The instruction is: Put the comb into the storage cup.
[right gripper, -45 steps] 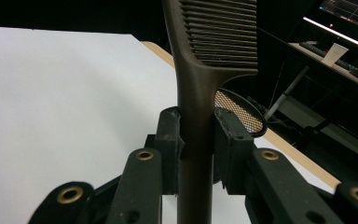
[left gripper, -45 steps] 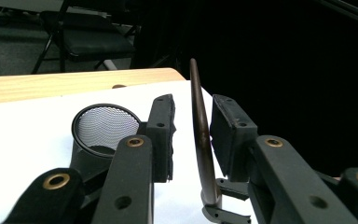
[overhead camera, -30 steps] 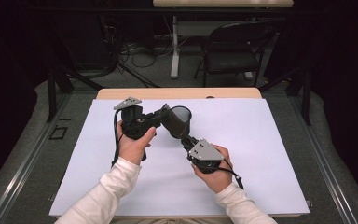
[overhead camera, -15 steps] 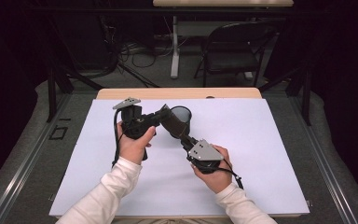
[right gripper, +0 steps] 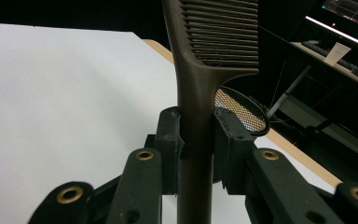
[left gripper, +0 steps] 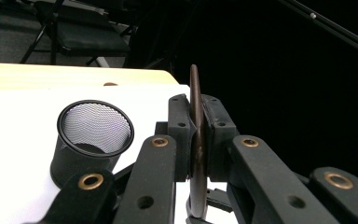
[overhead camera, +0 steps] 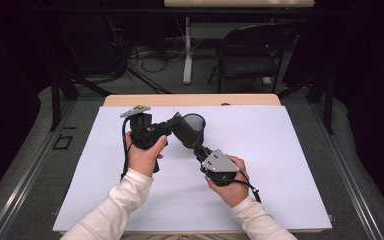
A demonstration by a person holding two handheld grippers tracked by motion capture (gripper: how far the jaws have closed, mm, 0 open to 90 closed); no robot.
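Note:
A dark brown comb [overhead camera: 185, 133] hangs just above the white table cover, held from both ends. My left gripper [overhead camera: 172, 125] is shut on the comb's toothed part, which shows edge-on [left gripper: 195, 112] between the jaws in the left gripper view [left gripper: 196, 137]. My right gripper [overhead camera: 200, 150] is shut on the comb's handle [right gripper: 195, 107], with the teeth [right gripper: 221, 28] rising above my right gripper [right gripper: 196, 137]. A black mesh cup [overhead camera: 196, 122] stands upright right behind the comb, its mouth open [left gripper: 95, 127] and its rim showing [right gripper: 244, 114].
The white cover [overhead camera: 280, 165] spreads over a wooden table whose far edge [overhead camera: 240, 100] is bare. Beyond it stand a black folding chair [overhead camera: 252, 55] and loose cables on the floor. The person's white sleeves come in from the bottom.

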